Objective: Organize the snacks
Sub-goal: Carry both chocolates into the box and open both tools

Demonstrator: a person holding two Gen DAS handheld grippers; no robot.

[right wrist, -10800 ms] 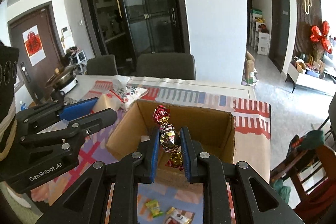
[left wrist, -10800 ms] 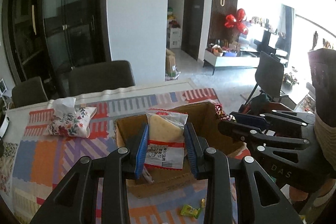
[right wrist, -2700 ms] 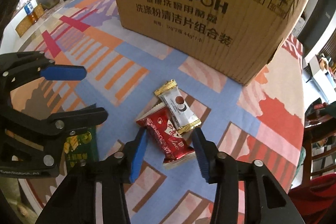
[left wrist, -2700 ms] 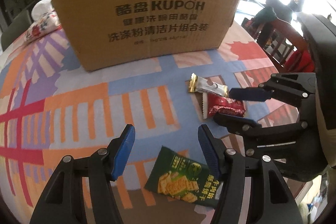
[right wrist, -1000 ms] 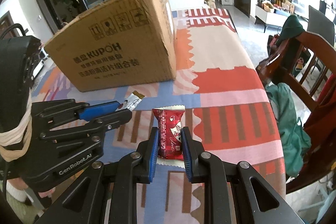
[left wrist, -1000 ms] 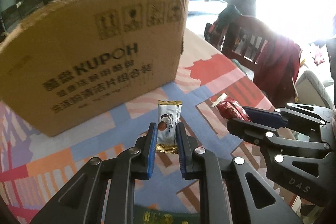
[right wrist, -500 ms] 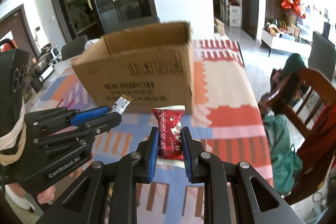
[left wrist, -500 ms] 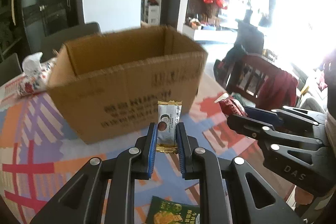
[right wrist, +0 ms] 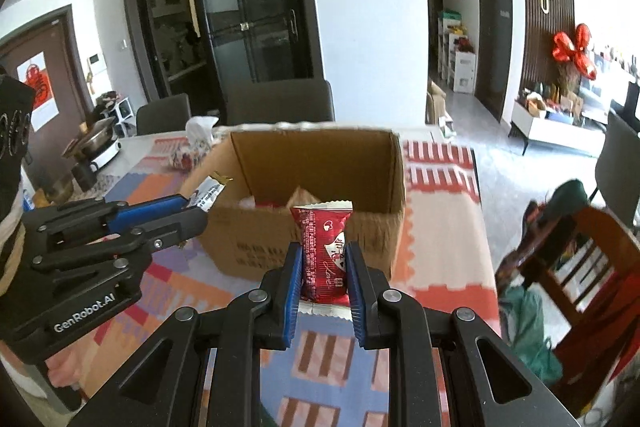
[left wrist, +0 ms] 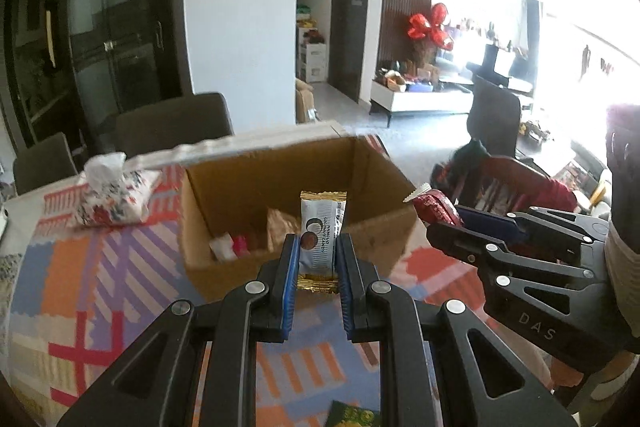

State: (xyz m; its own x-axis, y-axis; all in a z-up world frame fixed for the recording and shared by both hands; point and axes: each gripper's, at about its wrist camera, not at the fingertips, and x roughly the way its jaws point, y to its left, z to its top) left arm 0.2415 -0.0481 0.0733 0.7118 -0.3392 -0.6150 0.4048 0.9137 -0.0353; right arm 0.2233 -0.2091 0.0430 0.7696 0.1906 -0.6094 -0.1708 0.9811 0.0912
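The tablecloth (left wrist: 60, 267) is showing blocks of orange, lilac, blue and red, some striped — a loud patchwork. The cardboard box (left wrist: 380, 183) is sitting plain brown, with dark print on its front. A white candy bar (left wrist: 322, 235) is flashing gold ends, and the snack packet (right wrist: 325, 251) is glowing red with white script. The tissue pouch (left wrist: 112, 203) is wearing a red-and-blue floral print on white — blue pads are lining the black grippers.

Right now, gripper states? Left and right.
Left gripper: closed on the white candy bar.
Right gripper: closed on the red snack packet.
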